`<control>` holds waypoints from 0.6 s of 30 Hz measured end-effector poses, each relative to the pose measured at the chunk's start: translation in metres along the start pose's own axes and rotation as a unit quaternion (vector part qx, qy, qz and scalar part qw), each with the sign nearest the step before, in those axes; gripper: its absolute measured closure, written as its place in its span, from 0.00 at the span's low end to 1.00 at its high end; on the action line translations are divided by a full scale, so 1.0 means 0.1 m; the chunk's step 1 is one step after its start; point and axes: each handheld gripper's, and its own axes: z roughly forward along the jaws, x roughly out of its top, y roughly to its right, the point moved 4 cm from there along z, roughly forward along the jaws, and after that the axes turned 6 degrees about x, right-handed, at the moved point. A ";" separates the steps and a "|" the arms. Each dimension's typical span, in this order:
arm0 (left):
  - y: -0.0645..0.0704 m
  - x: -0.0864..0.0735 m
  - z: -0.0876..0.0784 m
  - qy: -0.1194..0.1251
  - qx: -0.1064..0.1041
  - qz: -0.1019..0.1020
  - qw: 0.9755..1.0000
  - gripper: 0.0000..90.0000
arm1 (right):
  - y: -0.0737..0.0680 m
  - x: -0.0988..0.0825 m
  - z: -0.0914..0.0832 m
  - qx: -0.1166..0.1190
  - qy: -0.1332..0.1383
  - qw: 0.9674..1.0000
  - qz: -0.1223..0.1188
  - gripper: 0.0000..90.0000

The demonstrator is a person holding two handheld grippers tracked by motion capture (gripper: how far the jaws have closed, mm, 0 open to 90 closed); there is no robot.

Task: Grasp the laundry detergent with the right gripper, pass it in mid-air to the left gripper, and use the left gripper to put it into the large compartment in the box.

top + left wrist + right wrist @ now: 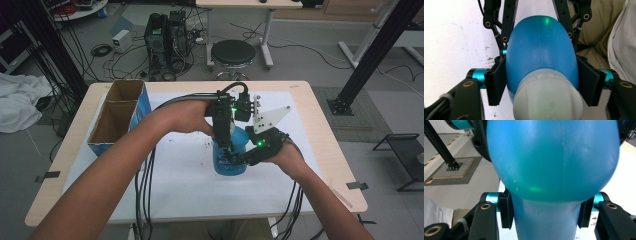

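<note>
Item: blue bottle, standing upright near the middle of the counter, on the white sheet that covered most of the top. Long axis vertical; pale cap or neck end uppermost, nearest the camera in the left gripper view.

Left hand-held gripper: came down from above along the bottle's long axis. Jaws stood narrow, one black pad on each flank of the rounded blue shoulder, both touching it, just below the pale cap. Judged a grip on the top of the bottle.

Right hand-held gripper: came in from the bottle's right side, across the long axis. Jaws drawn in as far as they go on the narrower blue waist, pads touching both sides, with the wider bulge beyond.

Relation: both hands at the bottle, neither nearer; the bottle lay directly between each pair of jaws, the two grips stacked along one vertical axis. Any twist or pull would likely turn on that axis.

Also present: open cardboard box with blue outer face, at the counter's left far corner, well apart from the bottle.
</note>
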 end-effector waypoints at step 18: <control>0.03 0.00 -0.01 -0.003 0.011 0.007 1.000 0.41 | -0.01 0.00 0.01 0.001 0.001 1.000 -0.005 0.49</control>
